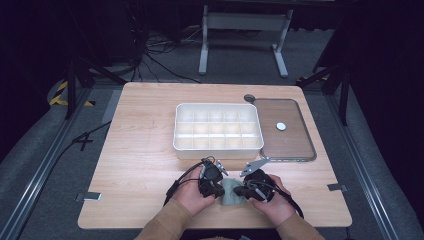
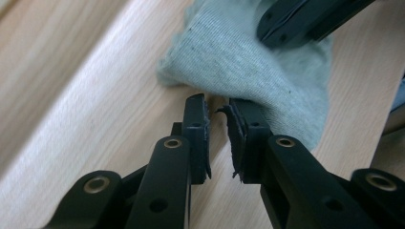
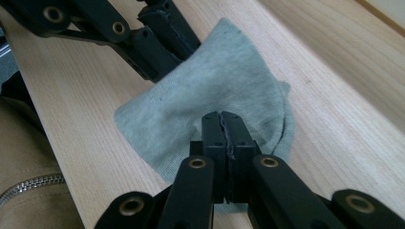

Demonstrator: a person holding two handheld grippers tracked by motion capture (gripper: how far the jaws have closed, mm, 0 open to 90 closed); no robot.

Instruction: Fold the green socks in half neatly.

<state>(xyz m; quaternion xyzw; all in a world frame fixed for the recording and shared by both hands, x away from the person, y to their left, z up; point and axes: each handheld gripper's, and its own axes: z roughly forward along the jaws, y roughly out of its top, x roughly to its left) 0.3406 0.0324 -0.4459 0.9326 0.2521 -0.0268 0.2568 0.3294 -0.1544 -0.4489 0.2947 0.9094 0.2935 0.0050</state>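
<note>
Near edge of bench (image 1: 140, 165): light wood, grain running lengthwise, bare apart from a few items. Two tan sleeves come in from the bottom; a zip shows at the lower left of the right gripper view.

Sock (image 1: 231, 194), pale grey-green, lies flat on the bench btwn the two hands, close to the front edge. Fine knit, a few dark specks, folded/rumpled w/ a rounded end; edges slightly doubled on one side.

Left gripper (image 2: 218, 110): jaws parted by a narrow gap, tips at the sock's edge, nothing caught btwn them; the right-hand pad looks frayed. Right gripper (image 3: 222, 119): jaws clenched, pressed together over the sock; fabric bunches right at the tips, so it looks pinched there. Each gripper shows in the other's view at the far side of the sock, touching or just above it — can't tell which.

Mid bench: white tray (image 1: 218, 148) w/ a grid of small compartments, all look empty from the high view. Just beside it on the right, a clear lid (image 1: 295, 145) lying flat, w/ a small white disc (image 1: 281, 126) on it. A dark round thing (image 1: 249, 98) at the lid's far-left corner.

Beyond: dark room, grey carpet, metal rails either side of the bench, yellow-black tape (image 1: 61, 93) at left, cables on the floor, grey frame legs (image 1: 244, 22) at the back.
</note>
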